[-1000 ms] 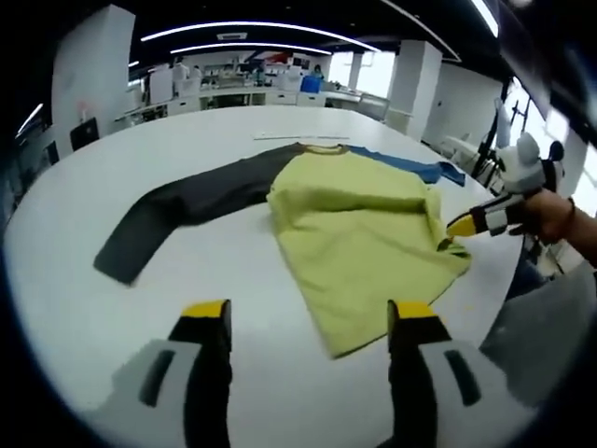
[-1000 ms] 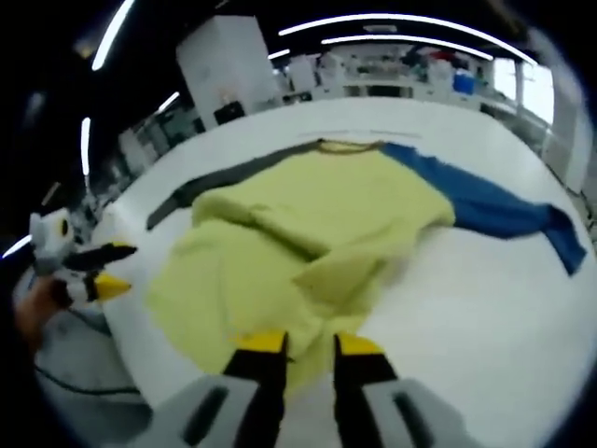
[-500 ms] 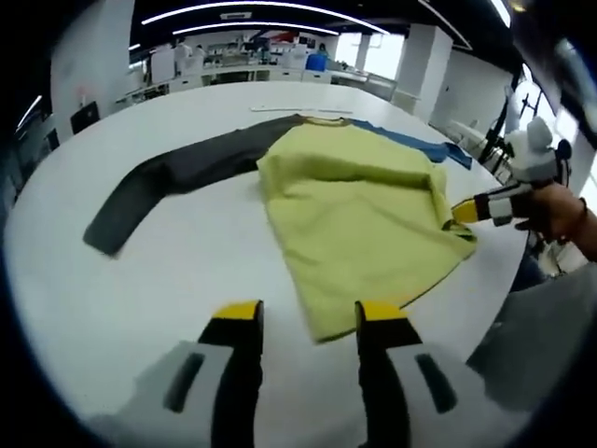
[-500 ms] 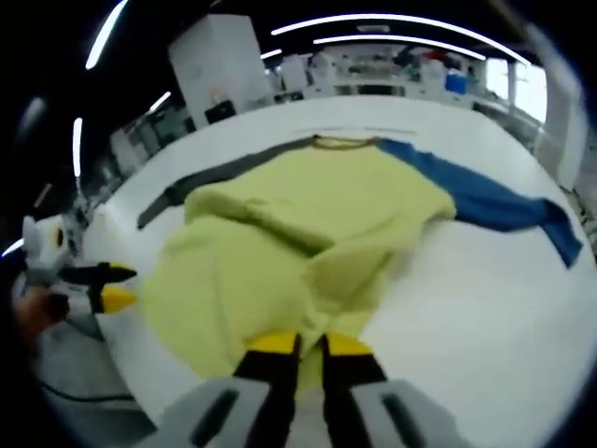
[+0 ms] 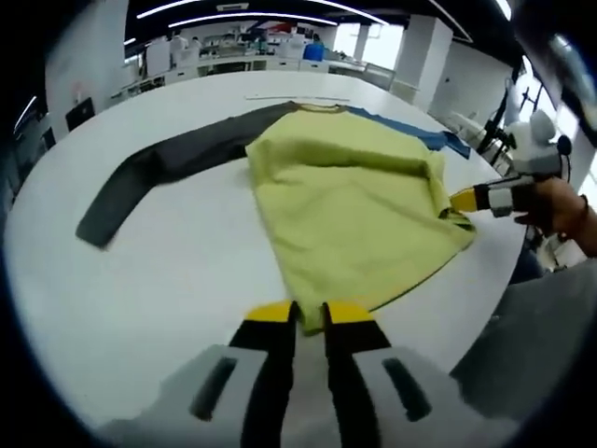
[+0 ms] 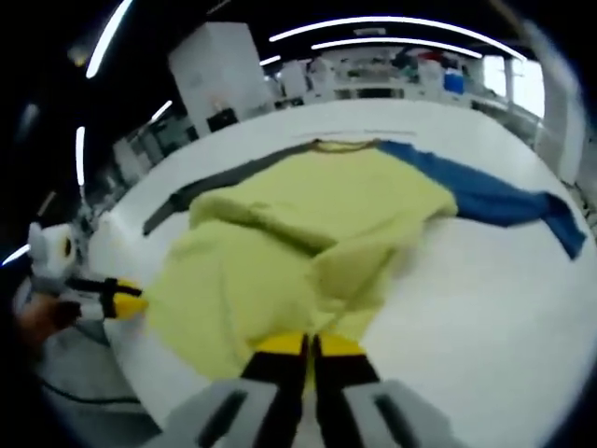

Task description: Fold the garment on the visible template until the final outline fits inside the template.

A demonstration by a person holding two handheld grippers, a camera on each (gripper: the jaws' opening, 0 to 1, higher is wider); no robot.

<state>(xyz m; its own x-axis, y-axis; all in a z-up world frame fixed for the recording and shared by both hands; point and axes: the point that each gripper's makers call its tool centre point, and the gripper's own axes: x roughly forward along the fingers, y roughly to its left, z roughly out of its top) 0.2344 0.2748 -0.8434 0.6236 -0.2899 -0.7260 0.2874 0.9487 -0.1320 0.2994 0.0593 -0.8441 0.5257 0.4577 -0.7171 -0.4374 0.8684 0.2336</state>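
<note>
Pinching the yellow-green hem of the long-sleeved shirt (image 5: pixel 359 201) lying on the round white table (image 5: pixel 159 261), I am clamping my left gripper (image 5: pixel 308 317) and right gripper (image 6: pixel 308 347) on its near corners, judging the next move is lifting them toward the collar.

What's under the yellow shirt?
The yellow shirt lies on the white table, which shows all around it. The grey sleeve and blue sleeve stick out on each side. Whatever is directly beneath the cloth, template included, is covered.
</note>
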